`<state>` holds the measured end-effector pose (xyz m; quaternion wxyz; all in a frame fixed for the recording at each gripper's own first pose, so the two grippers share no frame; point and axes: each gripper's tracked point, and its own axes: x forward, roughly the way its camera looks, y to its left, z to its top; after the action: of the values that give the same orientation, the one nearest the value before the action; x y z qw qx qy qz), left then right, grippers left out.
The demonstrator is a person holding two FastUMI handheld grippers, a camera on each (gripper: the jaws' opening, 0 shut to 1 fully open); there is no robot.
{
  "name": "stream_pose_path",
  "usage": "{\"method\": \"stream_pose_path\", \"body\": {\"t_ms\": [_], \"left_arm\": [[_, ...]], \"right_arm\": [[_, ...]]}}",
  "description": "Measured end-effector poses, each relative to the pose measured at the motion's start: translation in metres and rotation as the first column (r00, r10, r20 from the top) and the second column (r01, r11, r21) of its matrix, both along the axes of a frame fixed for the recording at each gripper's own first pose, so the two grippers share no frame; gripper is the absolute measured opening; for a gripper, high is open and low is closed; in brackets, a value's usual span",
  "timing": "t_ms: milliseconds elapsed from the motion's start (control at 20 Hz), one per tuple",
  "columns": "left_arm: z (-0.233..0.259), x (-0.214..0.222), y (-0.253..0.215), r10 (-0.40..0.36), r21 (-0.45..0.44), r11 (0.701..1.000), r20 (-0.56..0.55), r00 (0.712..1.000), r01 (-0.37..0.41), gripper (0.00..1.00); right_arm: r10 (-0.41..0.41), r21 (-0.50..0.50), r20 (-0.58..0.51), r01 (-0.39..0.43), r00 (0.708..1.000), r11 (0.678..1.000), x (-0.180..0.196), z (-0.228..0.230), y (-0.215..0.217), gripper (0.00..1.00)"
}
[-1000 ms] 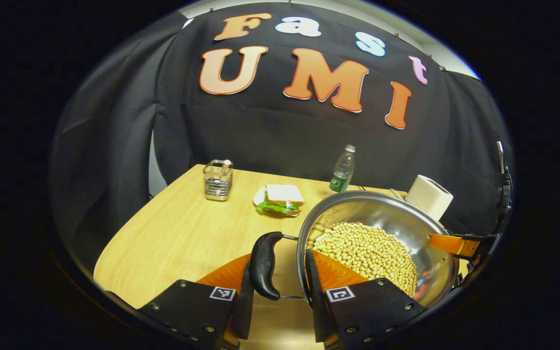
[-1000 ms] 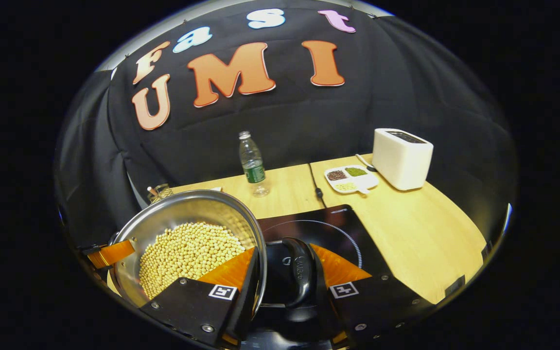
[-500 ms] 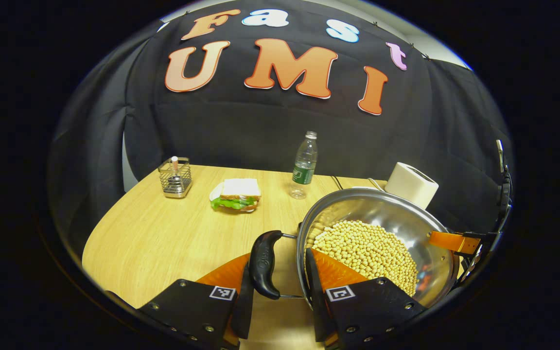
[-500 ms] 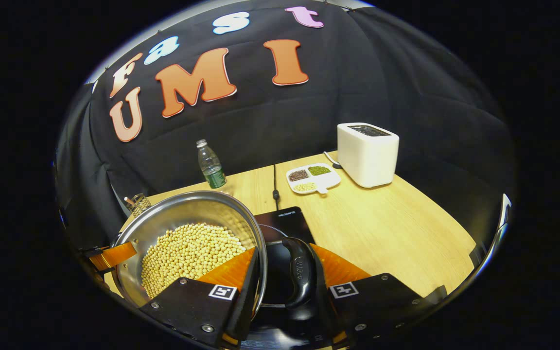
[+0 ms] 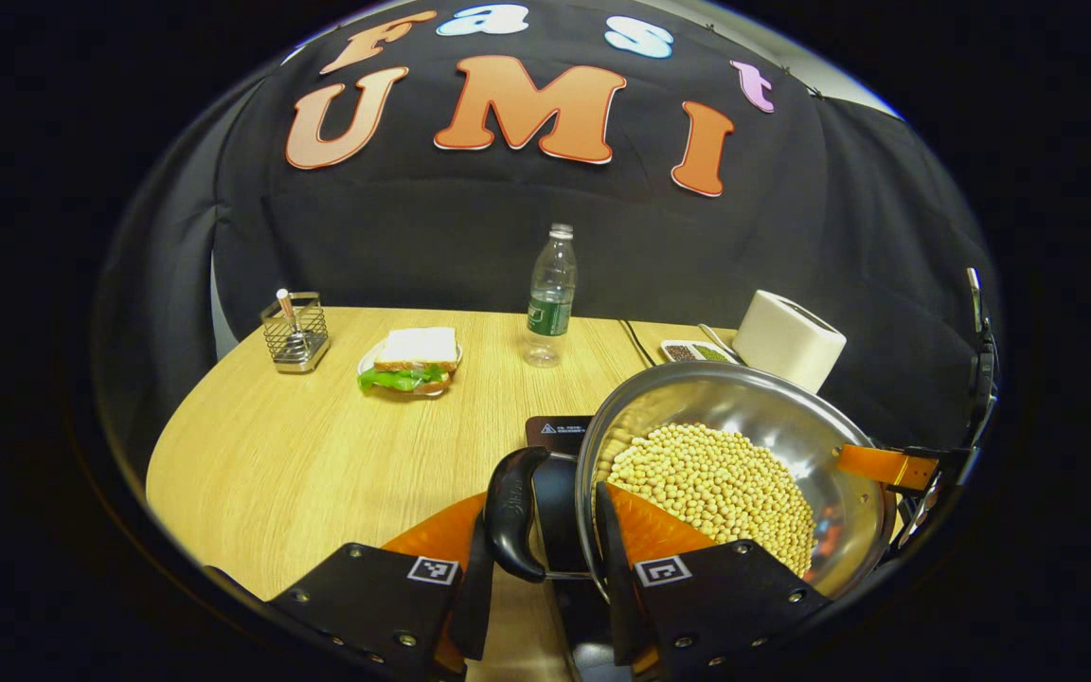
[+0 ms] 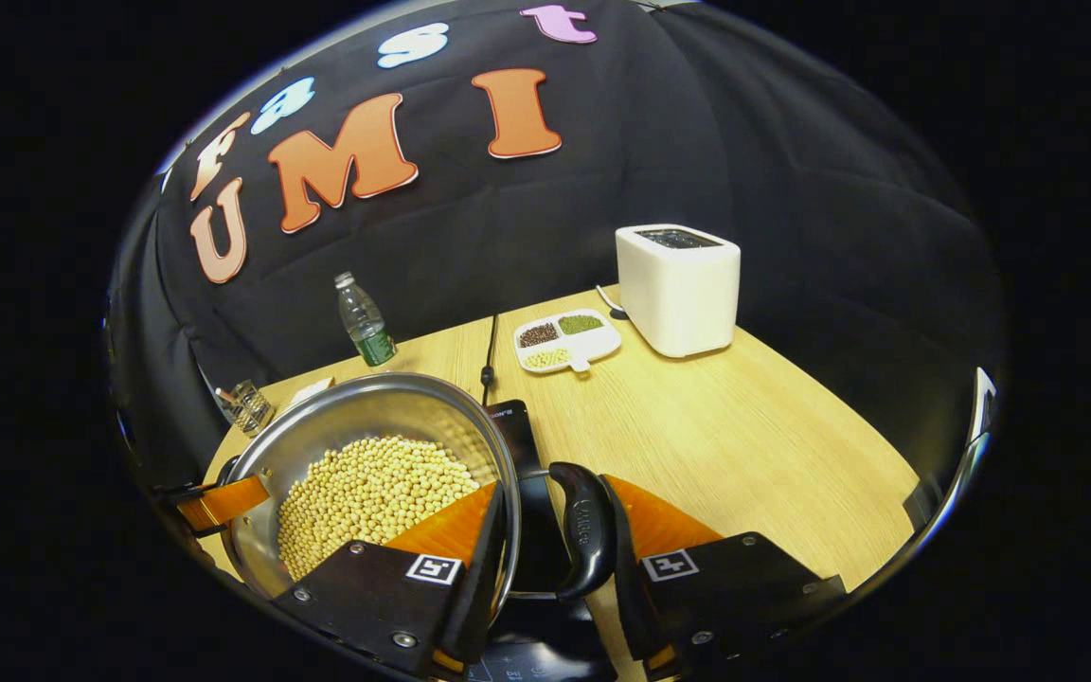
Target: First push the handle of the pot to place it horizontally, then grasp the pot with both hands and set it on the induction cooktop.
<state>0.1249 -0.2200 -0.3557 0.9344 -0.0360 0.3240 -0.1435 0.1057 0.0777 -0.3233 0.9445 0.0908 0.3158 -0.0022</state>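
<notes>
A pot of beans is held by both grippers over the cooktop.

In the left gripper view, the left gripper (image 5: pixel 538 530) is pinched on one black handle (image 5: pixel 510 511) of the steel pot (image 5: pixel 744 398), which is carried above the dark cooktop (image 5: pixel 557 434) on the wooden table (image 5: pixel 318 445). In the right gripper view, the right gripper (image 6: pixel 553 535) is seen clamped on the opposite handle (image 6: pixel 583 529).

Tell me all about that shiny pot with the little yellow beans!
The round shiny steel pot is heaped with small yellow beans. It has a black loop handle on each side. The left gripper and right gripper each clamp a handle and rim, above the black induction cooktop.
</notes>
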Motion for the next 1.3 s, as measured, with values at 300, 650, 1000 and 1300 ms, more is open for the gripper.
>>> {"method": "stream_pose_path", "body": {"t_ms": [300,650,1000,1300], "left_arm": [[-0.008,0.0,-0.001,0.007,-0.004,1.0,-0.017,1.0,-0.007,0.52],[0.032,0.0,0.018,0.04,-0.007,0.999,0.098,0.994,-0.039,0.59],[0.135,-0.005,0.094,0.154,0.043,0.984,0.279,0.948,-0.173,0.9],[0.273,-0.035,0.161,0.188,0.081,0.963,0.486,0.853,-0.258,0.91]], "right_arm": [[0.016,0.007,-0.01,-0.016,1.0,1.0,0.001,-0.005,0.001,0.55],[-0.001,-0.036,0.034,0.002,0.999,0.999,0.004,0.017,-0.012,0.83],[0.024,-0.06,0.247,-0.009,0.969,0.998,-0.017,0.135,-0.025,0.95],[0.083,-0.121,0.457,-0.03,0.886,0.992,-0.054,0.267,-0.033,1.0]]}}
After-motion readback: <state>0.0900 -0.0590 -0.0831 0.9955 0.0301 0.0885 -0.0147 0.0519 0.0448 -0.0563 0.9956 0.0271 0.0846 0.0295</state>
